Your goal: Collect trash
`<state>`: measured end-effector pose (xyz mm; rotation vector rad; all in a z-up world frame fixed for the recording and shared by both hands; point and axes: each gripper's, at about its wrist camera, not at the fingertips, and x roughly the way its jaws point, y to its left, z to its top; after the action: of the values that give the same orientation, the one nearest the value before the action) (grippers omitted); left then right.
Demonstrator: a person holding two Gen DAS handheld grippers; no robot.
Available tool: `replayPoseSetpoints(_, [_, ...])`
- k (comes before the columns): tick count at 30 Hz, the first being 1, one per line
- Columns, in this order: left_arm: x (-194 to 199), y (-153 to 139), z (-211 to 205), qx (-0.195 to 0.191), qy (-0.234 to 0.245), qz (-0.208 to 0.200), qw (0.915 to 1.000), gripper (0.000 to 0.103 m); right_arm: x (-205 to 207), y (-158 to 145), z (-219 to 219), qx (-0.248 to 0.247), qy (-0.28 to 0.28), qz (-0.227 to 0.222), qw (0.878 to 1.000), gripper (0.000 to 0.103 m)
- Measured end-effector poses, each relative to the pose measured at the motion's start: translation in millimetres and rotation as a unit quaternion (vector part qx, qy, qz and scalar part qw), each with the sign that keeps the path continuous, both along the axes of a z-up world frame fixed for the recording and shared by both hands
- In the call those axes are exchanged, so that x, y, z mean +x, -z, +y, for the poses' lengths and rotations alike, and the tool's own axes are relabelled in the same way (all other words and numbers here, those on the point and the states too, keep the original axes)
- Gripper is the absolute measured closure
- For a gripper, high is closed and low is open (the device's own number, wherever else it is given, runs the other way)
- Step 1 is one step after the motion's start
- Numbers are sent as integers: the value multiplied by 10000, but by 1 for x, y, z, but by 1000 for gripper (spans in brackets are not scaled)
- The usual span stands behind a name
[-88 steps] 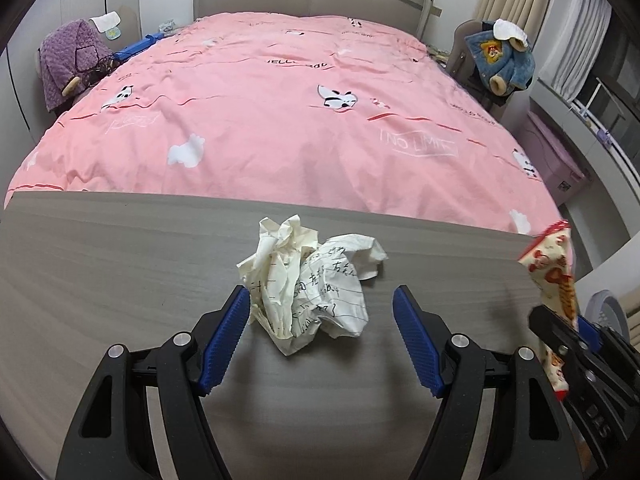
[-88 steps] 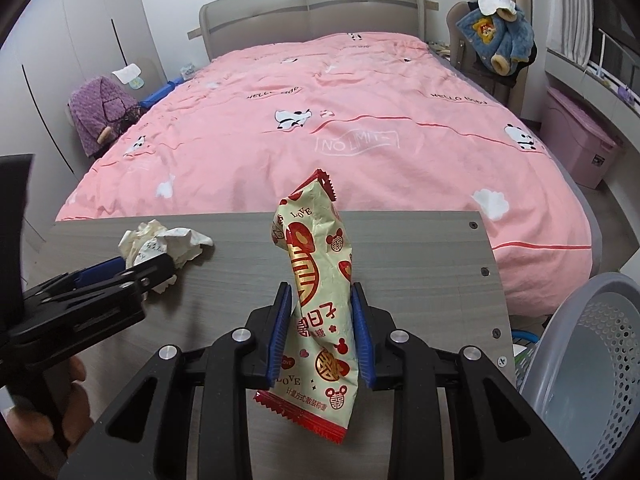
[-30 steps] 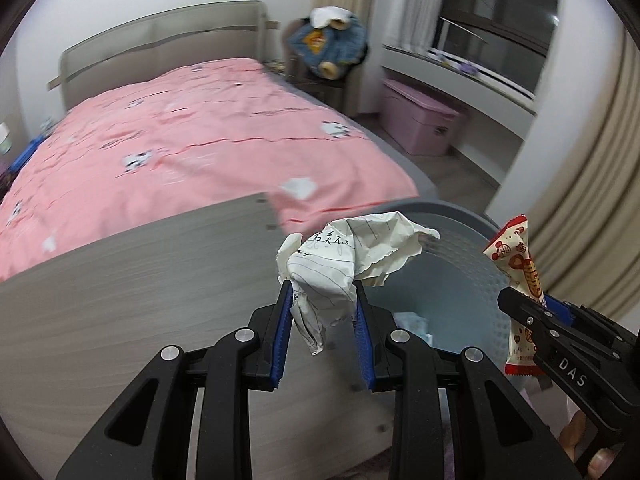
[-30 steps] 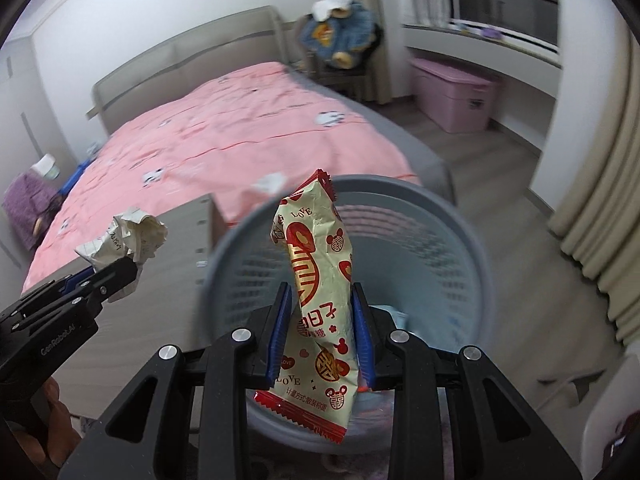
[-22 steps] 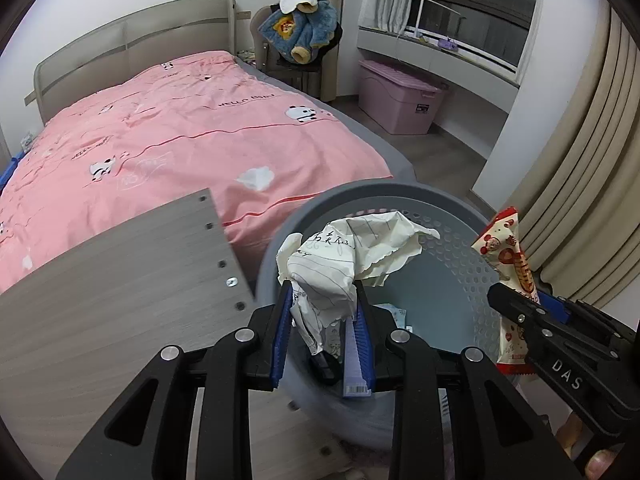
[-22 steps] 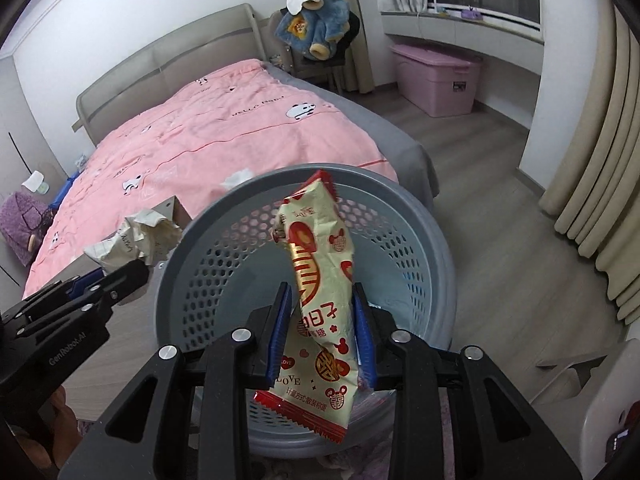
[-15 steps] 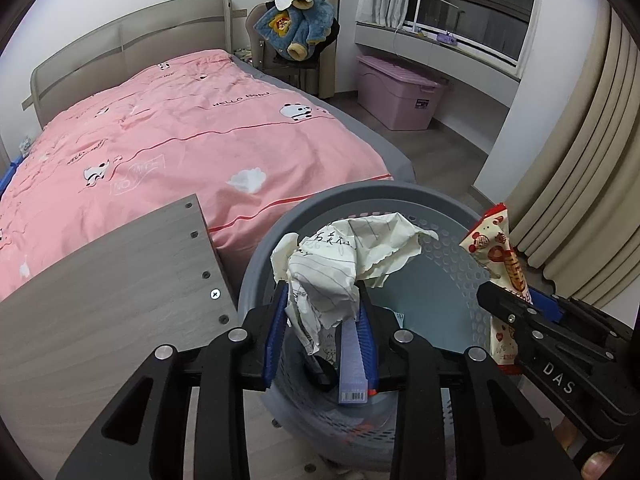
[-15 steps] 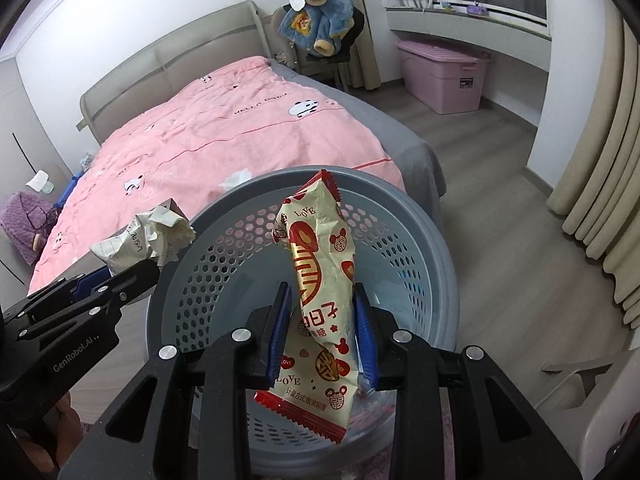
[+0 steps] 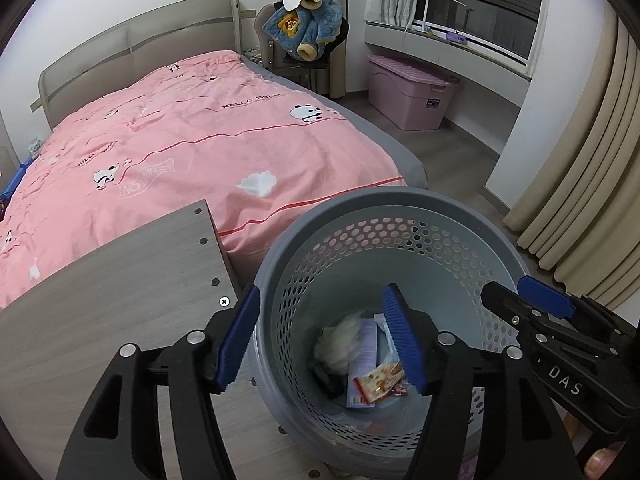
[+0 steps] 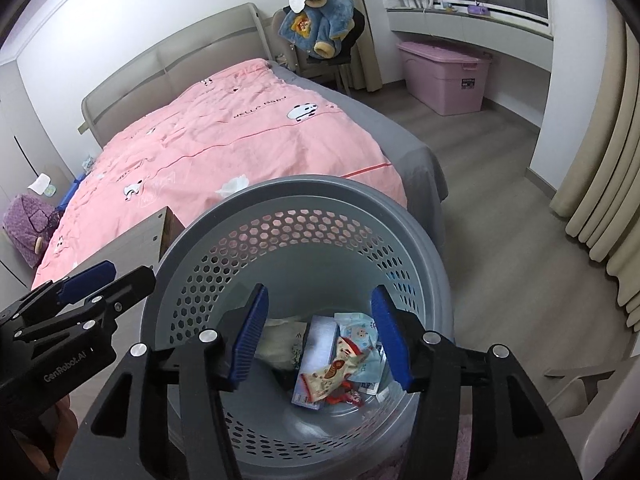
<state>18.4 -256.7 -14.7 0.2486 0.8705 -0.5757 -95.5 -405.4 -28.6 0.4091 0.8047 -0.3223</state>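
Trash is all down in the round grey perforated plastic basket [image 10: 304, 216] now, which sits on the floor just right of the grey wooden table [image 9: 120, 280], near the bed's foot. The crumpled white paper ball [image 9: 340, 344] lies left in the bottom, the red-and-cream snack wrapper [image 10: 334, 376] right of it on older litter. Both the left gripper [image 9: 324, 340] and right gripper [image 10: 318, 338] hang over the basket so stuff falls inside; their jaws have just been opening and now stand apart, empty.

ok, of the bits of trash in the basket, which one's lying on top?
The red-and-cream snack wrapper. It lies across the blue box, with the crumpled paper off to its left and lower in the basket.
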Motion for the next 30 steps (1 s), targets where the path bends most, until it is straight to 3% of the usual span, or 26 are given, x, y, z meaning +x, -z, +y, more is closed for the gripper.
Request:
replayPoseSetpoints(10, [-3,-4,6,11,-102,-100,9999,30,-8,-2,2,31,73,-11,10000,44])
replayPoseSetpoints(21, [-6,-7,13,20,-231,-144,9996,25,-16,-4,5,-43,105,-6,9999,36])
replayPoseSetpoints(25, [-8,-7,14,52,-257,-183,9995,23,-19,-5,5,-42,145,-56,9999,28])
replayPoseSetpoints(30, [-8,-7,16,65,-264,-154,9995,21,-20,-6,6,-56,142,-52,9999,27])
